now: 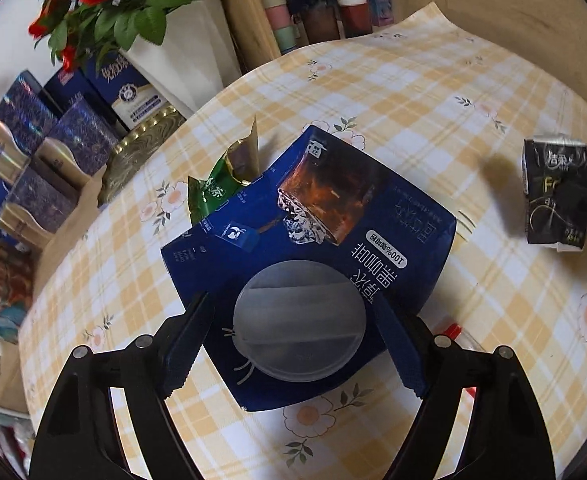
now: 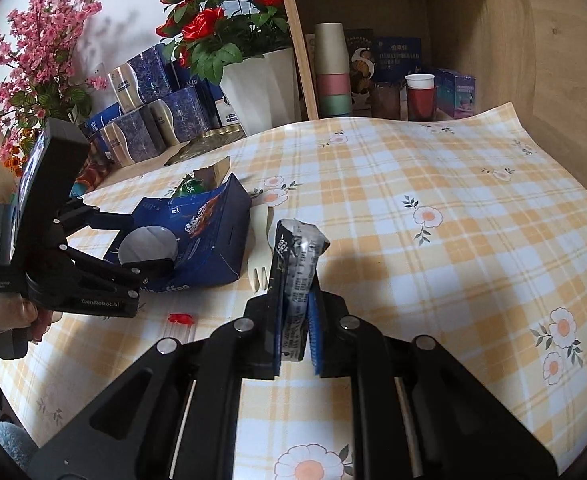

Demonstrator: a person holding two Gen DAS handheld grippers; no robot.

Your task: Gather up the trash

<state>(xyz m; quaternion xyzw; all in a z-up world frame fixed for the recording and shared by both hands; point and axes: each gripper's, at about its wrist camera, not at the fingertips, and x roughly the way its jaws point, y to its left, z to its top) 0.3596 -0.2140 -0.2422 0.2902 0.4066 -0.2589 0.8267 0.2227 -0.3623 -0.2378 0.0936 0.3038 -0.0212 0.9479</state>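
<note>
My left gripper (image 1: 293, 336) is shut on a round translucent lid (image 1: 299, 320), held just over a blue coffee box (image 1: 333, 220) lying on the checked tablecloth. Green and brown wrappers (image 1: 229, 176) stick out of the box's far end. My right gripper (image 2: 295, 334) is shut on a black tissue packet (image 2: 295, 276), held upright above the cloth; it also shows at the right of the left wrist view (image 1: 557, 192). A cream plastic fork (image 2: 259, 248) lies beside the box (image 2: 213, 236). A small clear container with a red cap (image 2: 181, 324) lies near the left gripper (image 2: 149, 258).
A white pot of red roses (image 2: 261, 84), blue gift boxes (image 2: 153, 116) and a gold tin (image 1: 141, 152) stand along the far left. A wooden shelf holds stacked cups (image 2: 331, 72) and a red cup (image 2: 421, 96).
</note>
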